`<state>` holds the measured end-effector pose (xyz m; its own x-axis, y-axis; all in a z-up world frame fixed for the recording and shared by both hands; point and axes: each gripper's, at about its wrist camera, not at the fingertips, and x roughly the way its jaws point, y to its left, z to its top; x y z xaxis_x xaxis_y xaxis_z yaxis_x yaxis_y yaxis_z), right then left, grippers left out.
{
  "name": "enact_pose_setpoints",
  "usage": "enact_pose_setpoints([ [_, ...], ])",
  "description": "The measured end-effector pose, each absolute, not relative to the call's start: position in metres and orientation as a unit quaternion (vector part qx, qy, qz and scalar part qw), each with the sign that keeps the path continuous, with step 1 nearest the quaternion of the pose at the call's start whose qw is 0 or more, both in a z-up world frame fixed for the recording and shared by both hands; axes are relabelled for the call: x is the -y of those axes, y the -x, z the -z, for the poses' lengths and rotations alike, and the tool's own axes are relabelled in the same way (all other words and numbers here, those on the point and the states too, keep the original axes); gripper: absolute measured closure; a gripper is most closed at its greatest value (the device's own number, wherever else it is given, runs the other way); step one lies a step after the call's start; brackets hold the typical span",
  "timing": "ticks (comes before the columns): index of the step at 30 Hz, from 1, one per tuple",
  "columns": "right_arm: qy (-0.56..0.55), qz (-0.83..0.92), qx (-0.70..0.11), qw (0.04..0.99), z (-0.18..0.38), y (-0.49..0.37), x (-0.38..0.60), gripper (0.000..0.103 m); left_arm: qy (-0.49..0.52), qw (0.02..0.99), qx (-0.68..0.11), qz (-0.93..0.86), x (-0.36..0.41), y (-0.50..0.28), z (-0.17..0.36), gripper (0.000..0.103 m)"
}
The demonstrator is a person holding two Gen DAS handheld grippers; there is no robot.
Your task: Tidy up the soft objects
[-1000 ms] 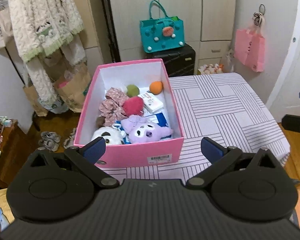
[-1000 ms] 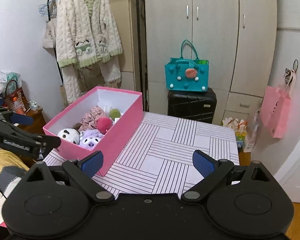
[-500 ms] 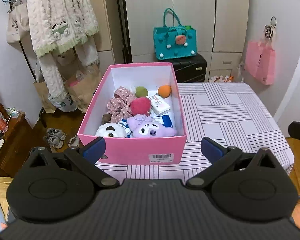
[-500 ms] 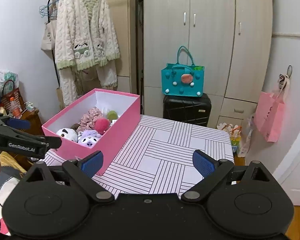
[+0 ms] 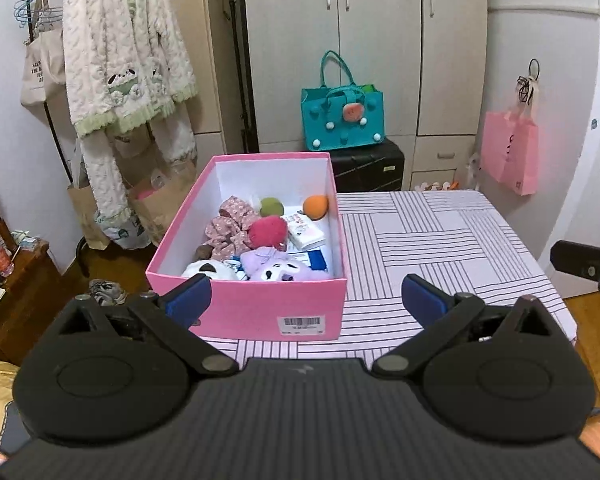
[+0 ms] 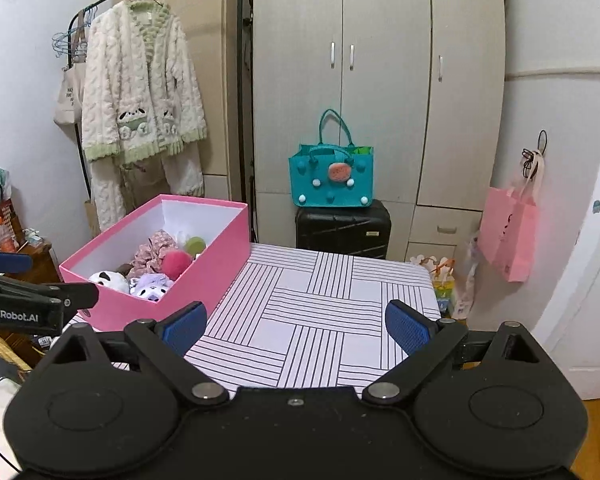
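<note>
Hovering short of the table's (image 5: pixel 440 236) near edge, the left gripper (image 5: pixel 306 294) has its blue pads spread wide with nothing between them. Straight ahead of it sits the pink box (image 5: pixel 256 308), holding a purple plush (image 5: pixel 278 270), a white panda plush (image 5: pixel 208 270), a red pom-pom (image 5: pixel 267 231), floral fabric (image 5: pixel 230 224), and a green ball (image 5: pixel 271 206) and an orange ball (image 5: pixel 315 207) farthest away. The right gripper (image 6: pixel 296 324) is likewise splayed and empty, the box ahead to its left.

"GenRobot.AI" in white on the black left gripper (image 6: pixel 40 304), barcode sticker on the pink box (image 5: pixel 260 308) too small to read, tote bag (image 5: pixel 40 72) lettering cut off
</note>
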<state>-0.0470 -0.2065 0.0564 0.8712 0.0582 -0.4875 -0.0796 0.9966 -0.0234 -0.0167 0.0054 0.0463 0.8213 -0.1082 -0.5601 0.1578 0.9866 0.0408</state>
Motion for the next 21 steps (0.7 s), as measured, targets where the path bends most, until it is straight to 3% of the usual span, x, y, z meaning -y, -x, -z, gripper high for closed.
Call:
enact_pose_setpoints([
  [21,0.012,-0.016,-0.249,0.968,-0.048,0.049,0.207,0.005,-0.027,0.957,-0.284,0.045,-0.018,0.010,-0.037,0.000],
])
